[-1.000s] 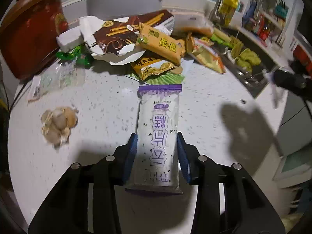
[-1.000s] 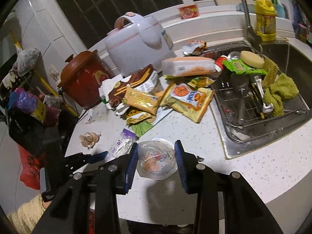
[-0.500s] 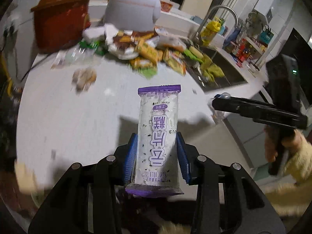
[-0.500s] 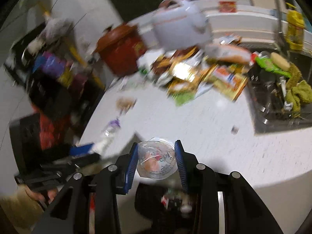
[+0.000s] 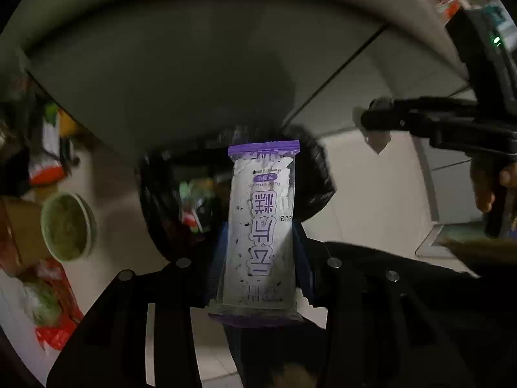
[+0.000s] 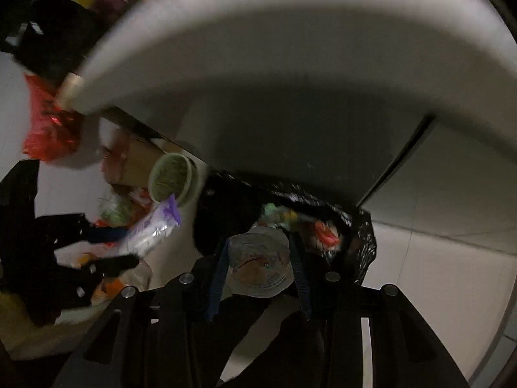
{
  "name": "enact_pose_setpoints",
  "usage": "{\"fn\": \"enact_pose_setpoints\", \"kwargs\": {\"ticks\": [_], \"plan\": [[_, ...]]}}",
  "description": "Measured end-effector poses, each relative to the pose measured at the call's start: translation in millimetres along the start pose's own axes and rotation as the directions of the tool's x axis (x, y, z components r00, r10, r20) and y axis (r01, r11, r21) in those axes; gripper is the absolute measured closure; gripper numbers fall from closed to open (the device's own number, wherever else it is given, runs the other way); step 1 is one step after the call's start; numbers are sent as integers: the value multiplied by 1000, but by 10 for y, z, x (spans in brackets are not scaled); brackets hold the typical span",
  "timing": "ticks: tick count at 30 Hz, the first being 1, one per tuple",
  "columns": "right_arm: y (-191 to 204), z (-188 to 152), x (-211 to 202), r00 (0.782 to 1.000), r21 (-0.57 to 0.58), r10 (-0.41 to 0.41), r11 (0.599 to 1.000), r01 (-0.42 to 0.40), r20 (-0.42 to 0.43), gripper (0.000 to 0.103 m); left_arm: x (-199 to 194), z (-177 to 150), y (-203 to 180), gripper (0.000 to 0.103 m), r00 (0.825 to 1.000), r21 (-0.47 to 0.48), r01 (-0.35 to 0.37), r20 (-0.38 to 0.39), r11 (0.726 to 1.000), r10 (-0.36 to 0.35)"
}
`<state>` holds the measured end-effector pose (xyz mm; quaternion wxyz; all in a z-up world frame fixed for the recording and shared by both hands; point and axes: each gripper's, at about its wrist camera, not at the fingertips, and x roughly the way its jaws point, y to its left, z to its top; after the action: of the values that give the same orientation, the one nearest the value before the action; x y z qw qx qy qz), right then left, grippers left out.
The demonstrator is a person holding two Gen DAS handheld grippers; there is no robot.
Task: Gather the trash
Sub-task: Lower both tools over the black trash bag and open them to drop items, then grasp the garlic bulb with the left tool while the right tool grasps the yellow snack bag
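Observation:
My left gripper [image 5: 260,242] is shut on a long white and purple snack wrapper [image 5: 261,226], held upright above a bin lined with a black bag [image 5: 161,200] on the floor. My right gripper [image 6: 260,262] is shut on a clear round plastic lid [image 6: 258,263], held over the same black-bagged bin [image 6: 362,242], which has coloured trash inside. The right gripper shows in the left wrist view [image 5: 371,119], off to the right. The left gripper with its wrapper shows in the right wrist view [image 6: 113,249].
The counter's curved edge [image 6: 290,48] overhangs the bin. A green bowl [image 5: 66,226] sits on a cardboard box left of the bin, with red bags [image 6: 48,129] beside it. Pale tiled floor [image 6: 436,258] and a cabinet door lie to the right.
Both grippers have swung down from the countertop to below its edge, over the floor bin. Each keeps its hold on its item.

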<state>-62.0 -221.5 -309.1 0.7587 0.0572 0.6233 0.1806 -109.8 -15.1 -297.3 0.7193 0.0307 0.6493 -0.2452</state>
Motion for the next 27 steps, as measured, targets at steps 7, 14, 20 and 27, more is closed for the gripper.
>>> {"fn": "enact_pose_setpoints", "kwargs": {"ticks": [7, 14, 20, 27], "plan": [[-283, -96, 1019, 984, 44, -156, 986, 160, -83, 31, 1049, 82, 491, 19, 984, -115, -163, -96, 980, 153], [-309, -115, 958, 984, 73, -146, 985, 153, -98, 31, 756, 93, 519, 19, 975, -90, -216, -66, 972, 211], [78, 7, -84, 990, -28, -105, 994, 108, 90, 15, -460, 0, 50, 19, 957, -16, -244, 157, 970, 244], [605, 266, -1330, 931, -136, -105, 977, 162, 349, 5, -1730, 598, -362, 14, 830, -25, -311, 480, 950, 284]]}}
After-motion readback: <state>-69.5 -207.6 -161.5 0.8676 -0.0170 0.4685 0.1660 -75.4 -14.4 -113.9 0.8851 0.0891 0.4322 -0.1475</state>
